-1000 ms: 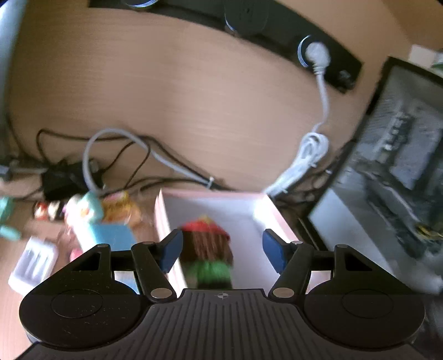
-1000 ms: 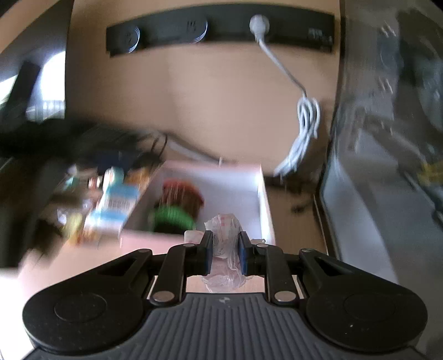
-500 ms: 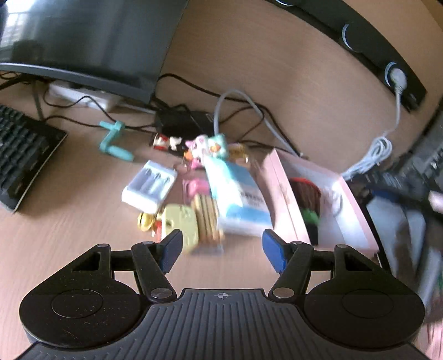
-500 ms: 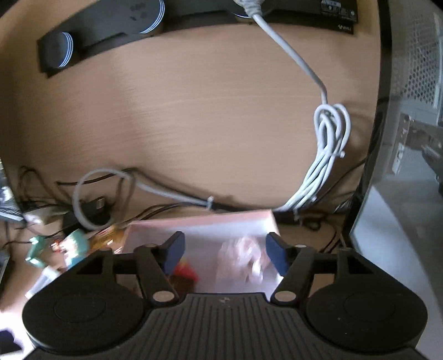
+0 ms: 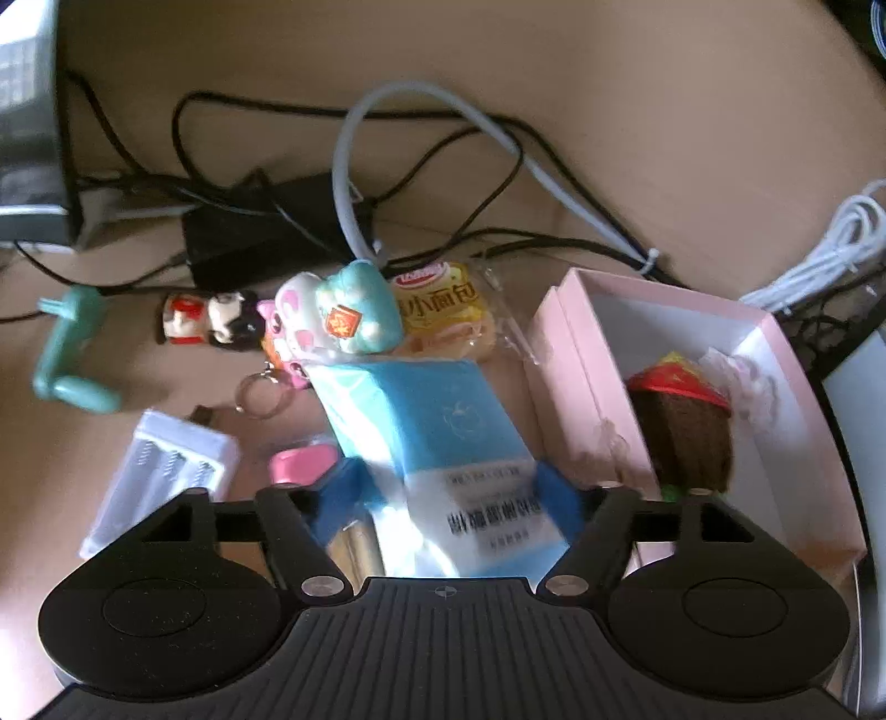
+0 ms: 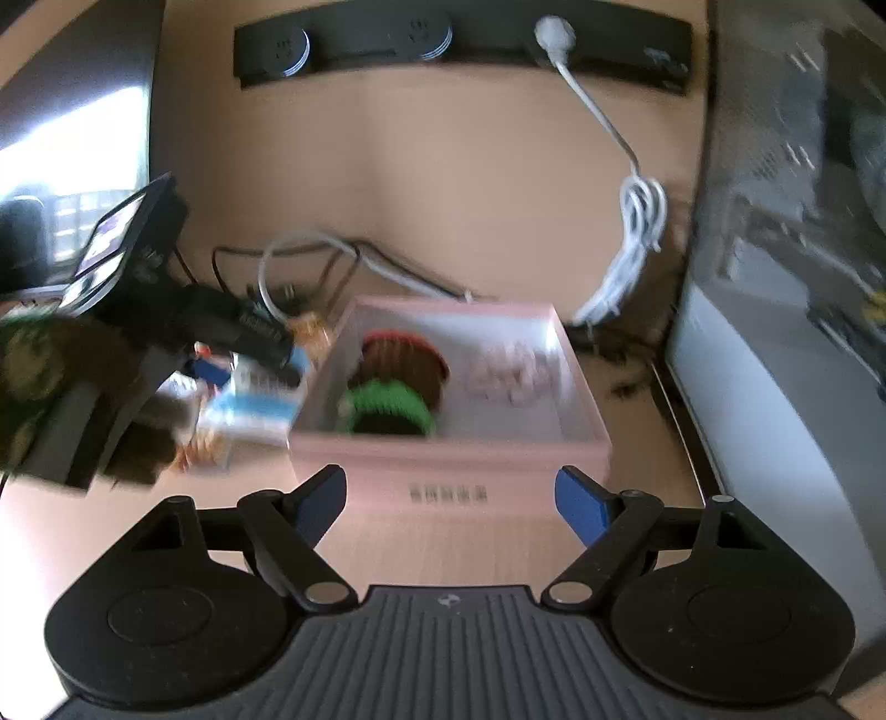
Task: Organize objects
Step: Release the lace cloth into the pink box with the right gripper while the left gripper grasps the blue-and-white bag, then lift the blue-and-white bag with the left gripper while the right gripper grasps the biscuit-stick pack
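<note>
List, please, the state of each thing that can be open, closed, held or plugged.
pink box: open, holds a knitted toy and a clear wrapper
blue tissue pack: between the opening jaws, lying on the desk
left hand-held gripper: opening
right hand-held gripper: opening, empty
white plug: plugged in

Opening left tool (image 5: 446,493) astride blue packet (image 5: 443,443)

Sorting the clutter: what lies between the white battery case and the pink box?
In the left wrist view, the blue tissue pack lies between battery case and pink box.
</note>
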Demonstrator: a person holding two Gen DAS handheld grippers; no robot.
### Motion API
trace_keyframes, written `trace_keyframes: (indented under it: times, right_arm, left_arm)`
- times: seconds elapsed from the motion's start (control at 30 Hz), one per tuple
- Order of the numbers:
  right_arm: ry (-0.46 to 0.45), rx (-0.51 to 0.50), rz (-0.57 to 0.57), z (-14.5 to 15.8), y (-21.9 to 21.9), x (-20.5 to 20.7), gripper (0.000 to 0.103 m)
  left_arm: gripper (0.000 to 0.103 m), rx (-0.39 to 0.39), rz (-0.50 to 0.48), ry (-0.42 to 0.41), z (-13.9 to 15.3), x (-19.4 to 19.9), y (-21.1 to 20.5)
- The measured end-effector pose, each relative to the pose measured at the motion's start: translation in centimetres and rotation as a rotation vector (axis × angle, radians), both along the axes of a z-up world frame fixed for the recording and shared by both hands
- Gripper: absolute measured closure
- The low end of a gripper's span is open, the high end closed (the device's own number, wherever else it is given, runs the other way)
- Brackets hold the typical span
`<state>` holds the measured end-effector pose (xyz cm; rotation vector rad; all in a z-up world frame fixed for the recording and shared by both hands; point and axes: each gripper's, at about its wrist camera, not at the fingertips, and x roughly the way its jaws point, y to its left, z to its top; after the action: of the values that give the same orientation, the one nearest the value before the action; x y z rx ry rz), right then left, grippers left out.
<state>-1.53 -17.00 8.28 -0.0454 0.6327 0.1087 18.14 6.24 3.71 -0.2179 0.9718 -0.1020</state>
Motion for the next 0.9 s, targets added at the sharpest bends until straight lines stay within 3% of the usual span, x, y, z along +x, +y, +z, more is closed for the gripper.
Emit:
trace_keyframes:
  times: [0.1,0.17,0.3,0.43,0.6,0.77,0.9]
  right_arm:
    - [0.026,0.006,-0.032,-0.5,-0.7,-1.0,0.020]
    - [0.041,0.009,-0.052,-0.8,-1.1,-1.4,0.020]
    - [0.092,0.041,-0.070,-1.8,-1.5,-1.5,0.020]
    - [0.132,0.052,-0.050,-3.0,-0.8,-0.6,0.020]
    - [0.169,0.055,-0.006,-4.3,1.6,1.4,0.020]
    - [0.178,0.038,0.104,-4.4,5.0,2.3,0.020]
    - [0.174,0.017,0.190,-4.3,8.1,2.5,0.020]
  left_arm:
    - [0.023,-0.004,0.003,0.005,-0.7,0.4,0.0]
    - [0.031,-0.003,-0.012,-0.011,-0.8,0.1,0.0]
    - [0.038,-0.068,0.002,0.001,-0.3,-0.8,1.2]
    - [0.040,-0.089,-0.072,-0.080,1.8,-4.4,2.1]
    - [0.040,-0.188,-0.087,-0.134,4.7,-10.2,4.6]
    - [0.040,-0.213,0.015,-0.131,4.8,-17.1,9.4]
    - [0.040,-0.202,0.206,-0.089,3.9,-21.2,14.4]
